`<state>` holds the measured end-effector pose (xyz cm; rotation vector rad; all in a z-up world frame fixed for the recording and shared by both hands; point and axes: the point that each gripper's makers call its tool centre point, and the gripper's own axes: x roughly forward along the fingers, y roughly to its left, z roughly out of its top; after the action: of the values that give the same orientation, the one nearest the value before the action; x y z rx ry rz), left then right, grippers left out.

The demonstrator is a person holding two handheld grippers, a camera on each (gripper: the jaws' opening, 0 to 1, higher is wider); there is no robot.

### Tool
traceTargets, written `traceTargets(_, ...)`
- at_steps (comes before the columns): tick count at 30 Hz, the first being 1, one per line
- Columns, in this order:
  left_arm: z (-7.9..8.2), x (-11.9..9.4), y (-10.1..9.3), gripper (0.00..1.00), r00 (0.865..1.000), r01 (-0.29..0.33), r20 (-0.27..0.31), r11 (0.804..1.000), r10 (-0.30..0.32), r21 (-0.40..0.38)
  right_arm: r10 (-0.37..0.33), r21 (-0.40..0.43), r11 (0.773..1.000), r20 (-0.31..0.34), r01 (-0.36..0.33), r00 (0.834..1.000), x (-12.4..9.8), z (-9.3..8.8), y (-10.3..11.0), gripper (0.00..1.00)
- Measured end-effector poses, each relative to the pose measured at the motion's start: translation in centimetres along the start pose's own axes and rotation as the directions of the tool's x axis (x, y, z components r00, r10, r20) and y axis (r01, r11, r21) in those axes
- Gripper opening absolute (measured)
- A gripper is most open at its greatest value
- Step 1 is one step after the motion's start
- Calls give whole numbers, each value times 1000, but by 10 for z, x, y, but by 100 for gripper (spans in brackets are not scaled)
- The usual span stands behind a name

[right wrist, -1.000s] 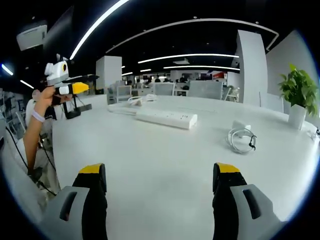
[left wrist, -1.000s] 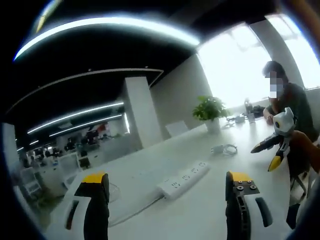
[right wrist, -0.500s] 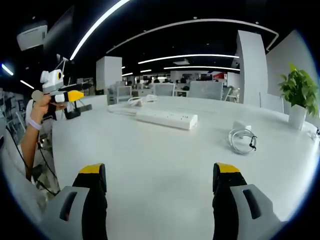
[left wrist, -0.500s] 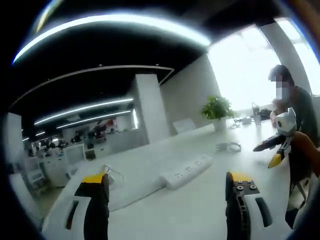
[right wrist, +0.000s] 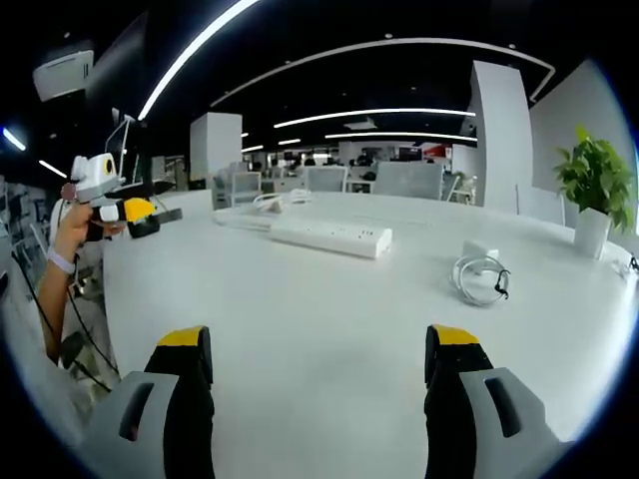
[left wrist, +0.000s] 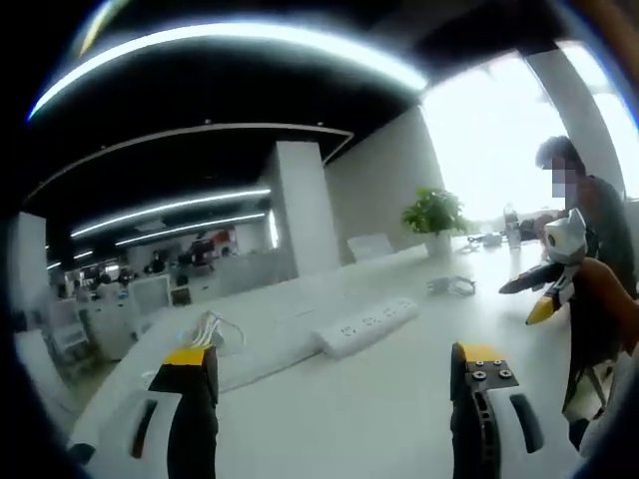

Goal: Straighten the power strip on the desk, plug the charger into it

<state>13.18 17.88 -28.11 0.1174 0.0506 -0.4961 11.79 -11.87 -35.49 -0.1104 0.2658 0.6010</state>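
A white power strip (right wrist: 329, 237) lies on the white desk (right wrist: 300, 319), its cord (right wrist: 262, 203) bunched at the far left end. In the left gripper view the power strip (left wrist: 366, 326) lies ahead, slightly right of centre. The white charger with its coiled cable (right wrist: 481, 274) rests to the strip's right; the charger (left wrist: 451, 285) sits far off in the left gripper view. My left gripper (left wrist: 334, 384) is open above the desk, empty. My right gripper (right wrist: 318, 364) is open too, low over the desk. The left gripper (right wrist: 125, 208) appears at the left, held in a hand.
A potted plant (right wrist: 593, 195) stands at the desk's far right edge. A person (left wrist: 589, 230) stands behind the right gripper (left wrist: 544, 284). Office desks and chairs fill the background beyond the desk.
The left gripper has lowered and turned, so the power strip sits higher and nearer centre in its view. The right gripper's view is unchanged.
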Motion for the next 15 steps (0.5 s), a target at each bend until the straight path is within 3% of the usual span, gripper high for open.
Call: traceTargets(15,-11,-8,-2,99,1000,-13,2,999,13,-39,-6,5,1000,6,6,1000,0,2,-1,87)
